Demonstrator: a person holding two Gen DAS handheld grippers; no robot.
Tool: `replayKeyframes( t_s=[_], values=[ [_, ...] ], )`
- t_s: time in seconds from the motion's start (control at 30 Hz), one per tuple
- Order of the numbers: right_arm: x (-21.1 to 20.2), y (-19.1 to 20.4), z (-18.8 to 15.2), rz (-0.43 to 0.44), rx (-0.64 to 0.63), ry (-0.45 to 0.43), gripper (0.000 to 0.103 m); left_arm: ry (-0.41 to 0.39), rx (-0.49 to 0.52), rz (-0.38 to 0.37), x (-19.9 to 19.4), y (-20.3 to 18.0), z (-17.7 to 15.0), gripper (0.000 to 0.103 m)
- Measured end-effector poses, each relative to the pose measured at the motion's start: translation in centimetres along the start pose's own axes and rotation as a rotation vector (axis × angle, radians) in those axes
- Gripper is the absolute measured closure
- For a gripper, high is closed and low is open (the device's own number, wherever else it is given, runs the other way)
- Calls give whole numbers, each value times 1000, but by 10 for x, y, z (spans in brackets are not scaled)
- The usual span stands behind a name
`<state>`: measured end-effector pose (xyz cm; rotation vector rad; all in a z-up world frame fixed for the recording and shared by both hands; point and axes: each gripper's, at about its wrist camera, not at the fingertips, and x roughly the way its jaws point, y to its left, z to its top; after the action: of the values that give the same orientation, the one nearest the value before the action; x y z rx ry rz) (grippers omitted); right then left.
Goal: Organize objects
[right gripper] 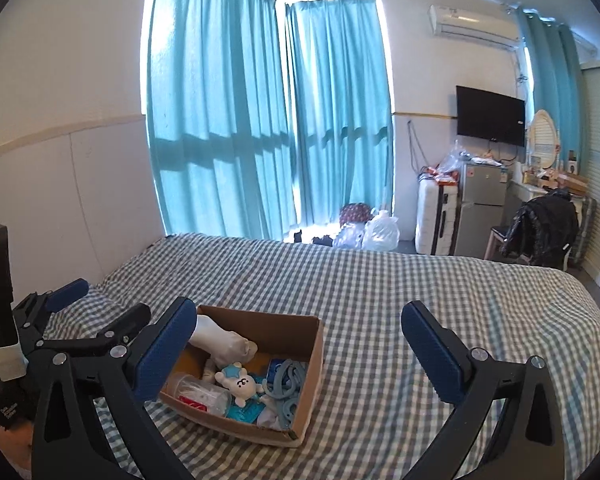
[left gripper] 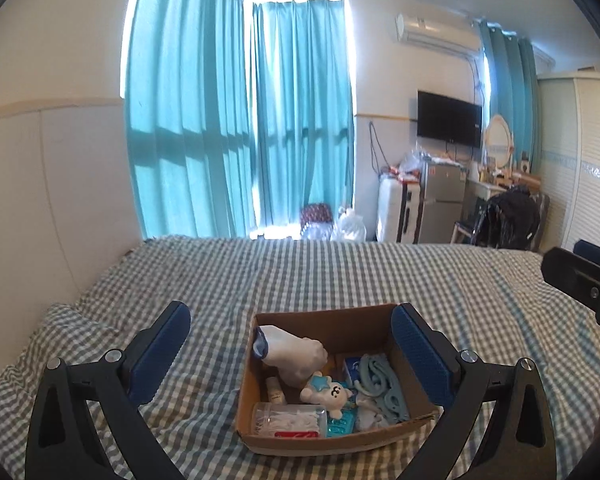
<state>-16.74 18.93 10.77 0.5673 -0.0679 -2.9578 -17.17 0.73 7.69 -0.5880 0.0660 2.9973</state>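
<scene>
The left gripper (left gripper: 290, 354) and right gripper (right gripper: 298, 350) are held apart and empty above the cardboard box (left gripper: 332, 446); no label inside can be read.

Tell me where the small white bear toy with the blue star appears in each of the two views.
Left wrist view: bear toy lies low centre, inside the cardboard box.
Right wrist view: bear toy lies lower left of centre, in the same box.
Shared landmark: the white sock just behind it.
</scene>
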Motion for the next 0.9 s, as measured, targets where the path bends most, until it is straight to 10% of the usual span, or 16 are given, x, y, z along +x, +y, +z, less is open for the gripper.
replayKeyframes(
  t_s=[0.43,0.9],
  values=[
    [-80,-3,-34,-79,2,-116,0,-87,-62,-21,-82,-5,-28,0],
    [-58,6,-97,-103,-18,-45,0,-72,-74,6,-94,-9,-82,0]
  ],
)
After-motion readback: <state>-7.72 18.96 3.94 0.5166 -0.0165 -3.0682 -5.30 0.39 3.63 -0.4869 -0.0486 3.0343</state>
